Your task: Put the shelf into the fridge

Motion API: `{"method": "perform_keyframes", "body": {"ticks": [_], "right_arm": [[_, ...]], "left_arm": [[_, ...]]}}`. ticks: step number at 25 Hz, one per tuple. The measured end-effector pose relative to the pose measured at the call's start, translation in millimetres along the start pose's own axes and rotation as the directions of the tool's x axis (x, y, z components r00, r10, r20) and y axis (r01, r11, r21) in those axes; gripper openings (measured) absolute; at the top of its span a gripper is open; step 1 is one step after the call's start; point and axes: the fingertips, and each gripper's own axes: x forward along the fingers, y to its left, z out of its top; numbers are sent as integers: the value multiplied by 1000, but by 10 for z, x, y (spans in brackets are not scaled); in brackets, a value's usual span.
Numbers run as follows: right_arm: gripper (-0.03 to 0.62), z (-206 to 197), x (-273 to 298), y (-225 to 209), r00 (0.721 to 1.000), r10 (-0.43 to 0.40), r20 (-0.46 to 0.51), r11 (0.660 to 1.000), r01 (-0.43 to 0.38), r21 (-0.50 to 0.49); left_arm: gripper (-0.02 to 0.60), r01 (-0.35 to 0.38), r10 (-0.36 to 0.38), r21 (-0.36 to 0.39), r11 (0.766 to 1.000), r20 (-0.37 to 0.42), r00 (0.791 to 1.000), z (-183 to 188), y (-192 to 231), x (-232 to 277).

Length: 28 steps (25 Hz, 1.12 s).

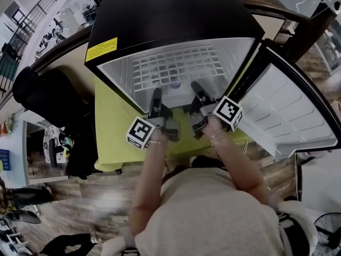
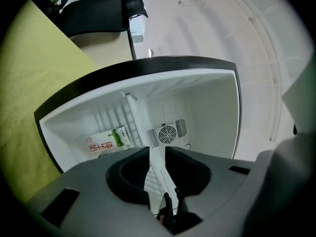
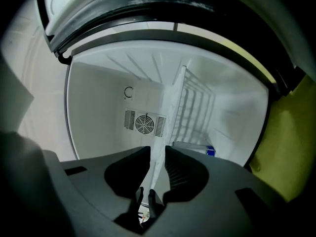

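At the fridge mouth | your left gripper [image 2: 157,154] stands with jaws apart, the shelf's front edge in the gap | your right gripper [image 3: 158,154] is parted likewise around that edge | white wire shelf [image 1: 176,65] sits inside the black fridge [image 1: 160,15], door [image 1: 287,111] swung wide | milk carton [image 2: 106,141] lies inside.

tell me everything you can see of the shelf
The shelf is a white grid of thin bars, coated wire by the look, with a solid front rail. It lies flat inside the open fridge and spans most of its width. Its front edge runs between the spread fingers of the left gripper and the right gripper, which do not look clamped on it.
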Motion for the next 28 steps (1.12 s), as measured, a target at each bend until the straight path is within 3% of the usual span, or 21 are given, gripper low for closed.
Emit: {"method": "perform_keyframes", "body": {"ticks": [6,9,13,17,21,25,28], "right_arm": [[40,-97,-141,268,992,115,-47,990,-118,-75],[5,-154,-235,425,985,151,-84,974,-163,-156],[3,-195,-383,651,975,191,-113,940,-215,-264],[6,-245,-514,810,969,194,-155,879,-241,-412],[8,-308,-619,882,967,131,-217,784,-235,-575],[8,-379,-688,997,960,116,-255,713,-259,-652],[9,-454,-737,1110,953,103,-284,647,-281,-709]], "left_arm": [[47,55,-54,19,998,-53,997,-77,-142,-138],[42,71,-65,90,993,-68,996,-67,-213,-241],[7,105,-87,190,976,-102,991,-51,-361,-332],[-2,144,-108,235,961,-159,981,-112,-487,-392],[-2,211,-111,391,896,-263,958,-235,-645,-452],[-2,268,-97,471,840,-356,930,-358,-747,-513],[-2,290,-46,554,780,-412,910,-436,-764,-561]]}}
